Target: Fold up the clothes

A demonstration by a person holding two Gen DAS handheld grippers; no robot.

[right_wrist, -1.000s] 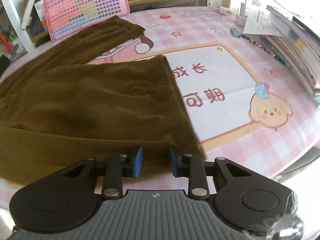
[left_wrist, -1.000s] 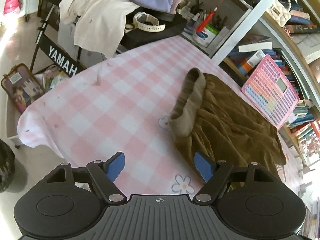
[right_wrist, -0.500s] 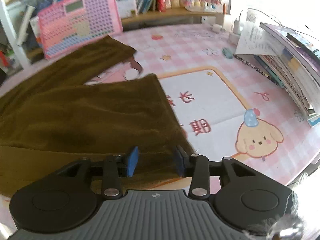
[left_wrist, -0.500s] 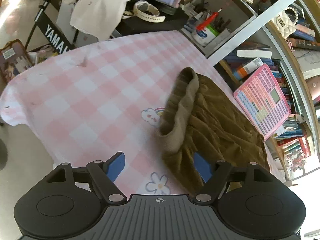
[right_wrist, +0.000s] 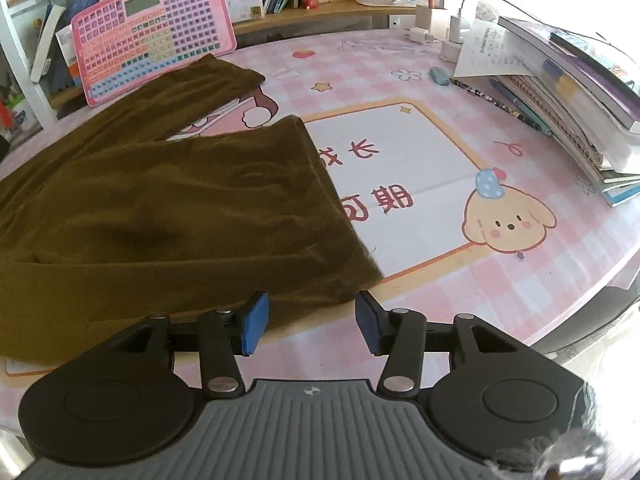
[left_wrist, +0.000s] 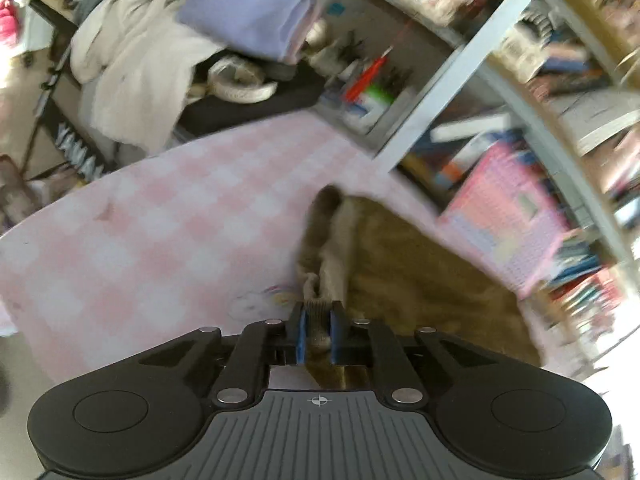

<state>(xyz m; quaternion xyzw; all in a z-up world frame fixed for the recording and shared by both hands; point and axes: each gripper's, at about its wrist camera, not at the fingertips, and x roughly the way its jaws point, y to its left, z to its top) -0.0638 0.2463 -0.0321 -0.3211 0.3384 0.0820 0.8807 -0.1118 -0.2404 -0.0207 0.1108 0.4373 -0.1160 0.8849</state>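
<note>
Brown trousers (right_wrist: 160, 208) lie spread on the pink checked table cover (right_wrist: 460, 280), legs pointing right. In the left wrist view, which is blurred, their ribbed grey-brown waistband (left_wrist: 324, 240) stands up from the cloth. My left gripper (left_wrist: 317, 334) is shut on the near corner of that waistband, fabric pinched between the blue pads. My right gripper (right_wrist: 312, 322) is open just in front of the hem of the near trouser leg (right_wrist: 344, 240), with nothing between its fingers.
A pink toy keyboard (right_wrist: 152, 32) leans against the bookshelf behind the trousers. A stack of books (right_wrist: 580, 92) and pens lie at the right. Chargers (right_wrist: 452, 36) sit at the back. Heaped clothes (left_wrist: 132, 64) cover a black stand past the table's far end.
My left gripper went from open to shut on the waistband corner and lifted it a little. My right gripper opened wider and drew back off the trouser hem.
</note>
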